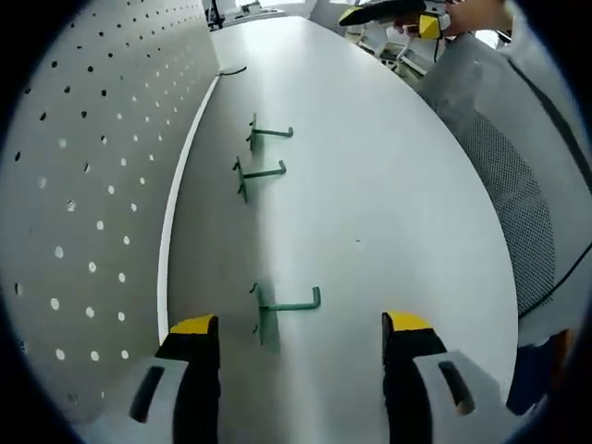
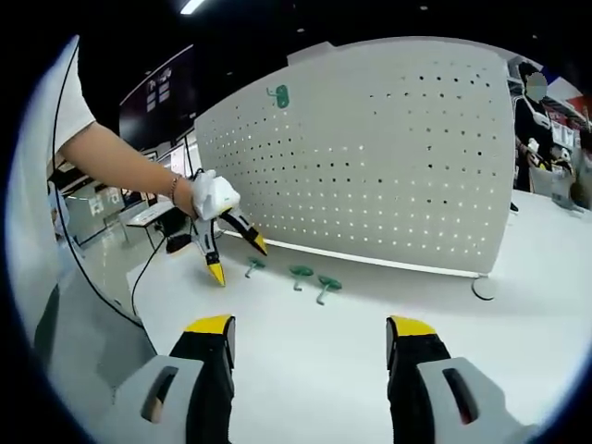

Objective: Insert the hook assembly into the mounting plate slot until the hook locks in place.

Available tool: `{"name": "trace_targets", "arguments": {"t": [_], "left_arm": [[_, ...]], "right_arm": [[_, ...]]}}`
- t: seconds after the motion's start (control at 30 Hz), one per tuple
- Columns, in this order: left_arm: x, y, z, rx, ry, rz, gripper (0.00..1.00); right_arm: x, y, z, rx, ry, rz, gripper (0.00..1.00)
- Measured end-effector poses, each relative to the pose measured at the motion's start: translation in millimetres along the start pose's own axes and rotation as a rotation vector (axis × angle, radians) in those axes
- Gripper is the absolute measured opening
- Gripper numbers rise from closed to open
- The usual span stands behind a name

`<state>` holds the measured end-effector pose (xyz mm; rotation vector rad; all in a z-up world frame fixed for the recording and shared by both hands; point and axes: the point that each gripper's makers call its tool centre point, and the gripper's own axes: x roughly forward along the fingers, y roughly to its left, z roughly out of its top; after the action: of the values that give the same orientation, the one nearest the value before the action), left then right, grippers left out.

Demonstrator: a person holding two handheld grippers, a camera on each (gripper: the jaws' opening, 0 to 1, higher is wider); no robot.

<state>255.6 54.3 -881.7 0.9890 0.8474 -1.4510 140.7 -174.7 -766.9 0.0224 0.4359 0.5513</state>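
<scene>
Three green wire hooks (image 1: 287, 303) on smooth table (image 1: 398, 185); perforated pegboard (image 1: 83, 185) beside.

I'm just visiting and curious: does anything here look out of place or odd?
Mildly. Three green hooks lie loose on the white table instead of hanging, while one hook already sits high on the pegboard. Nothing looks spilled or broken.
</scene>
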Motion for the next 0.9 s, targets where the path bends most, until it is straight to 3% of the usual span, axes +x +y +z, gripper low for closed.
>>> {"name": "trace_targets", "arguments": {"t": [0.3, 0.47, 0.8, 0.9], "left_arm": [[0.2, -2.5, -1.5, -0.007, -0.02, -0.021, 0.68], [-3.5, -1.4, -1.0, 0.003, -0.017, -0.019, 0.39], [-3.5, 10.1, -0.1, -0.132, -0.027, 0.055, 0.23], [-3.4, 11.6, -0.1, -0.14, -0.025, 0.068, 0.2]], "right_arm": [[-0.1, 0.3, 0.3, -0.002, -0.002, 0.002, 0.63], [-0.7, -1.1, 1.5, 0.003, -0.008, -0.002, 0.63], [-1.4, -0.6, 3.4, 0.001, -0.015, -0.004, 0.61], [-1.7, -0.6, 4.3, 0.001, -0.018, -0.004, 0.61]]}}
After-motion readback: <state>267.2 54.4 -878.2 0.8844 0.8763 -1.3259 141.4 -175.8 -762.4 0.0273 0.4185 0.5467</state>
